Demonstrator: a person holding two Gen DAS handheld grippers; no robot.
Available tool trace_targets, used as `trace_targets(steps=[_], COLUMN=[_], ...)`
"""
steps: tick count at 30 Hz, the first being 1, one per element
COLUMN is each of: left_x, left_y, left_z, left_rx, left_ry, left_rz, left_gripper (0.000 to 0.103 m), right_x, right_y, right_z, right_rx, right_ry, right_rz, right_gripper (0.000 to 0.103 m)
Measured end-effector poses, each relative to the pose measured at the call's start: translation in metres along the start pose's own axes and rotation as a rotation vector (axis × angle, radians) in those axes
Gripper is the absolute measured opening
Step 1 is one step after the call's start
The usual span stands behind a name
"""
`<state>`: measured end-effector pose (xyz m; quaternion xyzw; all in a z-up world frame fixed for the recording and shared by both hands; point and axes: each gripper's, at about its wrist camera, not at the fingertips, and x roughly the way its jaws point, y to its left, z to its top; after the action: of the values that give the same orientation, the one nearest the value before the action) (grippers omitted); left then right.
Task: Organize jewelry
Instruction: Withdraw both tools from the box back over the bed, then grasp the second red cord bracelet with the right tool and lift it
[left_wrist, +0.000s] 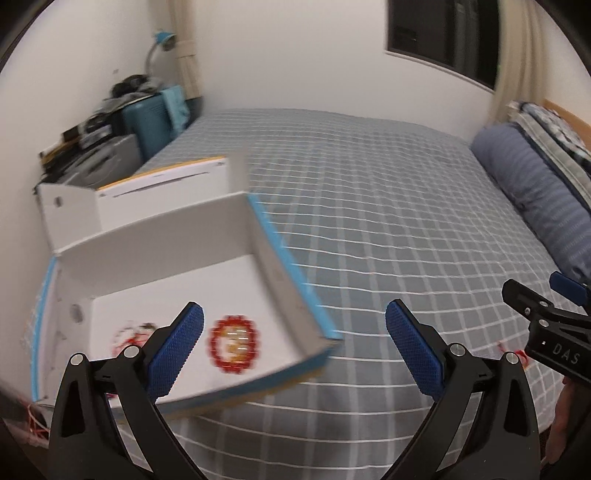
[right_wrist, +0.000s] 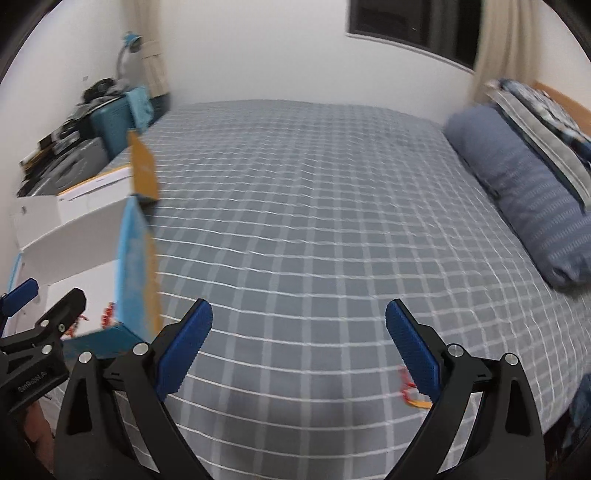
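A white box with blue edges (left_wrist: 280, 273) lies open on the bed at the left. Inside it lie a red beaded bracelet (left_wrist: 232, 343) and a second red and white piece (left_wrist: 133, 334), partly behind my left finger. My left gripper (left_wrist: 294, 338) is open and empty, hovering over the box's near right corner. My right gripper (right_wrist: 298, 334) is open and empty above the bedspread. A red and orange piece of jewelry (right_wrist: 410, 387) lies on the bed beside its right finger; it also shows in the left wrist view (left_wrist: 519, 356). The box also shows in the right wrist view (right_wrist: 135, 258).
The bed has a grey checked bedspread (left_wrist: 369, 206). A blue pillow (left_wrist: 535, 195) lies at the right. A second white box (left_wrist: 147, 195) stands behind the first. A cluttered shelf with a teal case (left_wrist: 147, 122) stands by the left wall.
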<state>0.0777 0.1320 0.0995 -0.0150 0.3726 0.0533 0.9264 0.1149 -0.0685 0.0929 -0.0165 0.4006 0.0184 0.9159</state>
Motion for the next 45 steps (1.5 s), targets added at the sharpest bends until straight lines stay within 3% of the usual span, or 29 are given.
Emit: trace_targets(steps=[8,19,27,38,45], left_x=[0.018,0.058,0.082,0.105,0.104], left_y=[-0.068,-0.123,-0.141,-0.146,-0.144], left_z=[-0.009,-0.040,-0.053,-0.060,-0.060], left_rx=[0.058,0.140,0.158,0.178,0.195], left_ry=[0.067,0.119,0.115,0.137,0.123], left_rz=[-0.109,-0.147,-0.173,-0.164,-0.149], left_gripper=[0.097,0.097,0.097,0.097,0.097], right_x=[0.023,0.070,0.095,0.116,0.118], right_y=[-0.074,-0.133,-0.139,-0.133,-0.131], right_z=[-0.029,-0.084,-0.107,-0.105,-0.105], right_rx=[0.047,0.135,0.163,0.138,0.134], right_ry=[0.136,0.276,0.307,0.340,0.354], right_rz=[-0.066,-0.062,-0.008,-0.027,-0.038], right_gripper=[0.091,0.091,0.091,0.091,0.068])
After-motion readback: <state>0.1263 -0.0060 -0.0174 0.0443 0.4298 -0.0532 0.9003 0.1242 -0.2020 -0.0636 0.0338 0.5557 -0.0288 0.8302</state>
